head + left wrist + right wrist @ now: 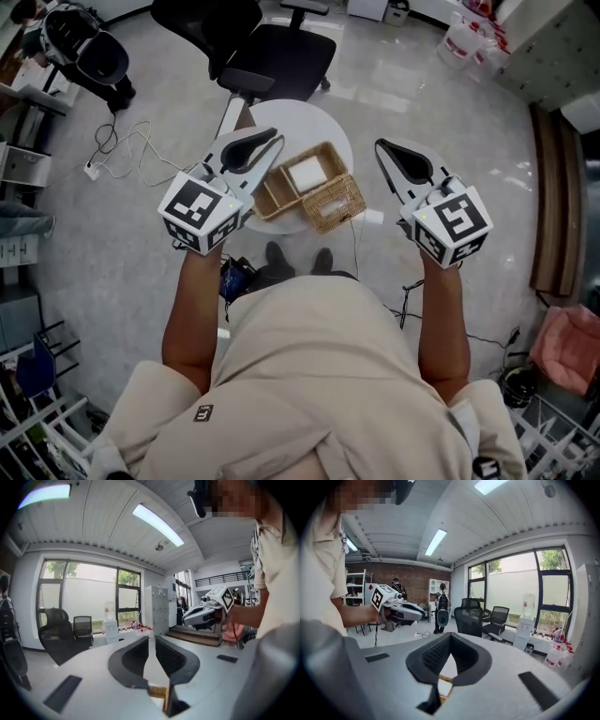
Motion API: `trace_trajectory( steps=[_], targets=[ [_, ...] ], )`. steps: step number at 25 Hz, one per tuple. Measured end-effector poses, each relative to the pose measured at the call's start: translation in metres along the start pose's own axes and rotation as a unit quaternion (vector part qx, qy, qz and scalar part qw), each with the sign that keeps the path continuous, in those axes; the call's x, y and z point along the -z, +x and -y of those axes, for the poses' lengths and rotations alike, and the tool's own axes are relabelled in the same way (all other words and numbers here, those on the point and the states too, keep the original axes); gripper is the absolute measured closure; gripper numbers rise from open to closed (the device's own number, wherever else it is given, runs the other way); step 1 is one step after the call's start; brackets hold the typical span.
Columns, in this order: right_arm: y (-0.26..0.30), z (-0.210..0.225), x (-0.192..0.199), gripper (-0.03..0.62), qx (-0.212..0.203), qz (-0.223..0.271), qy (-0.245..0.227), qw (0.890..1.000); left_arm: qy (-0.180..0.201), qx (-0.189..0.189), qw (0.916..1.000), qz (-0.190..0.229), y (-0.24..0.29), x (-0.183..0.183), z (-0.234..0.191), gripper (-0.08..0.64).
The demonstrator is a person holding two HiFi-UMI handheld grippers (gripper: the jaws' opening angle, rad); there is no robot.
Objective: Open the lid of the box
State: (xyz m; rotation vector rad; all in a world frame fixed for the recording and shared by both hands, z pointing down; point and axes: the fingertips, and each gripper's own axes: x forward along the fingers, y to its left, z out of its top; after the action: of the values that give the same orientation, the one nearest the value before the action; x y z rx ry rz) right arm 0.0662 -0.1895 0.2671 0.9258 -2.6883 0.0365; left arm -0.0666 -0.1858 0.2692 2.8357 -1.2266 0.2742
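Observation:
The wicker box (pixel 281 192) stands on a small round white table (pixel 300 120) far below my hands. Its wicker lid (pixel 335 202) lies swung open to the right, and a white item (pixel 307 173) shows inside. My left gripper (pixel 277 142) hangs high over the table's left side, shut, with nothing in it. My right gripper (pixel 380 145) is held high to the table's right, also shut and empty. In the left gripper view the jaws (pixel 151 639) point level into the room, with the right gripper (pixel 194 616) beside. The right gripper view (pixel 450 634) shows the left gripper (pixel 415 613).
A black office chair (pixel 272 52) stands just behind the table. Cables (pixel 122 145) trail across the floor at the left, near a black seat (pixel 84 52). Water bottles (pixel 464 37) sit at the back right. My shoes (pixel 298 255) are by the table's near edge.

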Motion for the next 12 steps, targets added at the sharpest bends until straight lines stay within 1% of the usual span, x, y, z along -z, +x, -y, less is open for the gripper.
trace_trajectory(
  steps=[3,5,8,12],
  targets=[
    [-0.002,-0.012,-0.026,0.601,-0.015,0.030,-0.018,0.999,0.002,-0.025,0.9987,0.044,-0.019,-0.036,-0.013,0.514],
    [-0.002,-0.017,-0.036,0.603,-0.021,0.034,-0.028,0.999,0.004,-0.039,0.9976,0.057,-0.030,-0.053,-0.018,0.514],
    [-0.001,-0.022,-0.040,0.603,-0.025,0.032,-0.033,0.999,0.012,-0.046,0.9964,0.070,-0.040,-0.065,-0.019,0.514],
    [0.003,-0.024,-0.035,0.603,-0.024,0.027,-0.029,0.999,0.015,-0.048,0.9959,0.075,-0.047,-0.067,-0.020,0.514]
  ],
)
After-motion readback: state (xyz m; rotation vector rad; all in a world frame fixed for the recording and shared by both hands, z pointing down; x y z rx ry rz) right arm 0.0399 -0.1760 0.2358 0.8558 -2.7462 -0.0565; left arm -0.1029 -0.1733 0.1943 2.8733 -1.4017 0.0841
